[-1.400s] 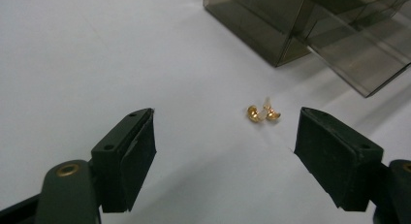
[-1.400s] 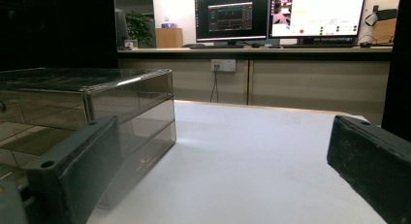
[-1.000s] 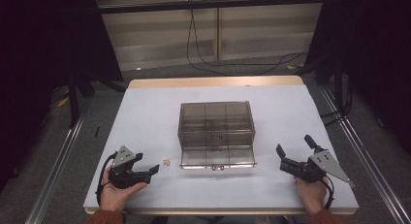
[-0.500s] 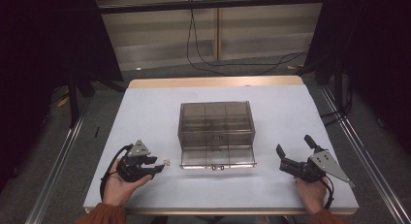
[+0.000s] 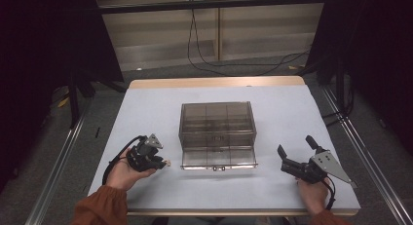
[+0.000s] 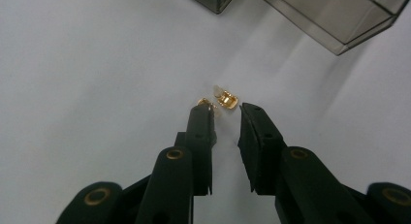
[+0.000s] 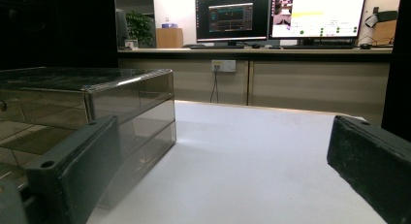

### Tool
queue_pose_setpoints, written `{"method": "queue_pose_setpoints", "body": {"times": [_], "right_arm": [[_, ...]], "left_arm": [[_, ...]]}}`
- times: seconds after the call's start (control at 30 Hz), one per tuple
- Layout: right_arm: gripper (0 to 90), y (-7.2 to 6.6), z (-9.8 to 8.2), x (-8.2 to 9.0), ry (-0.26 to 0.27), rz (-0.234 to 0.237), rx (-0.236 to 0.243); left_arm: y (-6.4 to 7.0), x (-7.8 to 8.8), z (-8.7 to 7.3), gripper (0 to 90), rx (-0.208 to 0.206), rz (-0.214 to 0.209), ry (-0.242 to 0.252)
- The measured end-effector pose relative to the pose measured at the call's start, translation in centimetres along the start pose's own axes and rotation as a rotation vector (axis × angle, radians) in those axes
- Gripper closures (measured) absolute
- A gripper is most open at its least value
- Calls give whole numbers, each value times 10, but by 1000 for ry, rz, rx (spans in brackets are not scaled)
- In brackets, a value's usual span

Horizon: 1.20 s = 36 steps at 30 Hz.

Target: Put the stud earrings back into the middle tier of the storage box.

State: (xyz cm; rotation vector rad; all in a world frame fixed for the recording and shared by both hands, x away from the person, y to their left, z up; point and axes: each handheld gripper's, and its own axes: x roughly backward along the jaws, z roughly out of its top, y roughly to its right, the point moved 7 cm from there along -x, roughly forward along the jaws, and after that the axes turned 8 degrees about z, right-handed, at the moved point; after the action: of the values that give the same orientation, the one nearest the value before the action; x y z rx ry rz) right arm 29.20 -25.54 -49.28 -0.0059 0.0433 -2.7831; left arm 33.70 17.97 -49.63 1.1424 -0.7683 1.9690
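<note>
Gold clip (image 6: 225, 98) between left gripper (image 6: 227, 116) jaws, no readable writing

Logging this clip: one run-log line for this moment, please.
left tool open, jaws flanking gold part | right tool open, idle | drawer box mid-table

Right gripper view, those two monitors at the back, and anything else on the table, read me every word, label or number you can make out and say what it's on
No text can be read anywhere.
Left monitor: dark screen with small coloured text, too blurred to read.
Right monitor: pale window with lines of text and a yellow bar, too small to read.
Clear drawer box, grippers, small gold parts: no lettering visible.
</note>
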Motion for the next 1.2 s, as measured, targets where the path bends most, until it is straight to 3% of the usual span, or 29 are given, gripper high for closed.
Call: {"method": "queue_pose_setpoints", "body": {"times": [0.43,0.67,0.97,1.2], "right_arm": [[0,0,0,0,0,-1,-1],[0,0,0,0,0,-1,-1],[0,0,0,0,-1,-1,-1],[0,0,0,0,-1,-1,-2]], "left_arm": [[-7,-14,3,756,-46,-48,-92],[-6,-20,7,785,-62,-41,-116],[-8,-24,8,825,-61,-57,-144],[-9,-25,6,859,-18,-53,-114]]}}
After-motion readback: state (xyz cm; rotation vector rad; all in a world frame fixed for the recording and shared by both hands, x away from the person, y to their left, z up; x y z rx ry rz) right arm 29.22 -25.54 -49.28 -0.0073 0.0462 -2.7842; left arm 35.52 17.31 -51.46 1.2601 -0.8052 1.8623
